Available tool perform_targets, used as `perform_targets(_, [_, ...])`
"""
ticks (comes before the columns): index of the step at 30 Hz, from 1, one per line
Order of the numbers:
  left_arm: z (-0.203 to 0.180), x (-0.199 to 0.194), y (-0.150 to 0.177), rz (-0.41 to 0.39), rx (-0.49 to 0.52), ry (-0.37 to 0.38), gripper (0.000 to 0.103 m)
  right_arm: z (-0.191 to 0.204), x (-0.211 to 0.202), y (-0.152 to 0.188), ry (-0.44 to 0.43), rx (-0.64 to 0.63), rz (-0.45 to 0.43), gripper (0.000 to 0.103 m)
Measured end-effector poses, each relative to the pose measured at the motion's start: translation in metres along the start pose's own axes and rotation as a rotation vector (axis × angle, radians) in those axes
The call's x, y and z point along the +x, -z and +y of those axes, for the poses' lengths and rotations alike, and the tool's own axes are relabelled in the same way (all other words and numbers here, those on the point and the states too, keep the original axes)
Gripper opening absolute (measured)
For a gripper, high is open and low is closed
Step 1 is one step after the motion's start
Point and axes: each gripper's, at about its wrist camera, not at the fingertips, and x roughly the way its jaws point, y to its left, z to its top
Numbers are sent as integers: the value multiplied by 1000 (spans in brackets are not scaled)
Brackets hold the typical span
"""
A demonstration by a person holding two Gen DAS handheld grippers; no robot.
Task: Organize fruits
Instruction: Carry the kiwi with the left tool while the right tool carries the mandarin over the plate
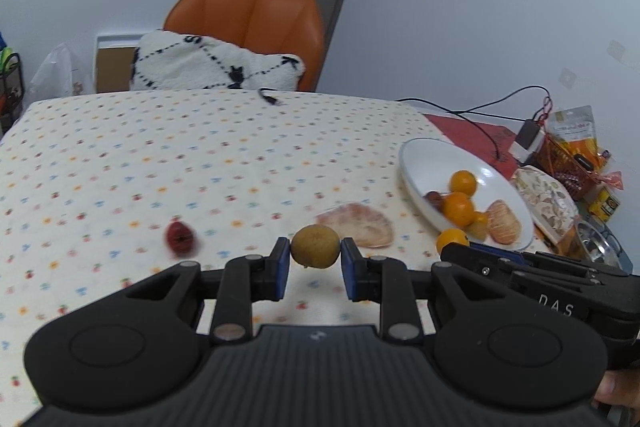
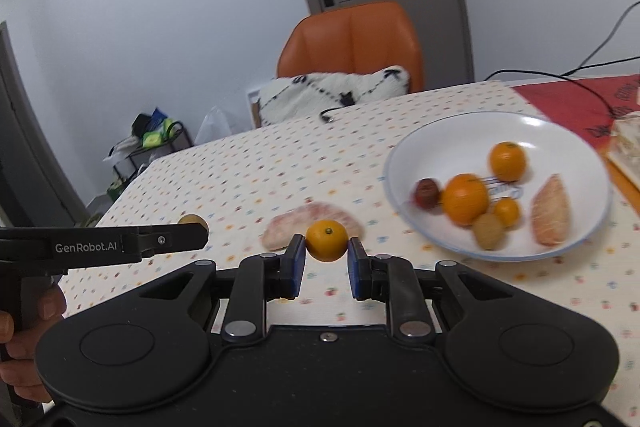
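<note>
The left hand-held gripper (image 1: 315, 259) is clamped on a small brown-green round fruit (image 1: 315, 245), pinched between its blue pads (image 1: 282, 267) and held above the dotted cloth of the bench (image 1: 160, 155). The right hand-held gripper (image 2: 327, 259) is clamped on a small orange citrus (image 2: 327, 240), also lifted off the cloth. To the right stands a white bowl (image 2: 420, 147) holding two larger oranges (image 2: 466, 199), a small orange, a dark red fruit (image 2: 427, 192), a brownish round fruit (image 2: 489, 231) and a peeled pinkish segment (image 2: 552, 215). On the cloth, between the grippers and the bowl, lies another peeled pinkish segment (image 1: 356, 225). A red fruit (image 1: 180, 237), blurred, lies on the cloth to the left, well apart from the bowl. An orange chair (image 1: 248, 19) with a white cushion (image 1: 216, 63) stands behind the bench.
</note>
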Motion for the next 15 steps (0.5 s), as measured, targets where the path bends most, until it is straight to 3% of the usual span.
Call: perform_targets(15, [-65,36,-14,19,64,27,26,-72,-33,-14,59,48,-81,21])
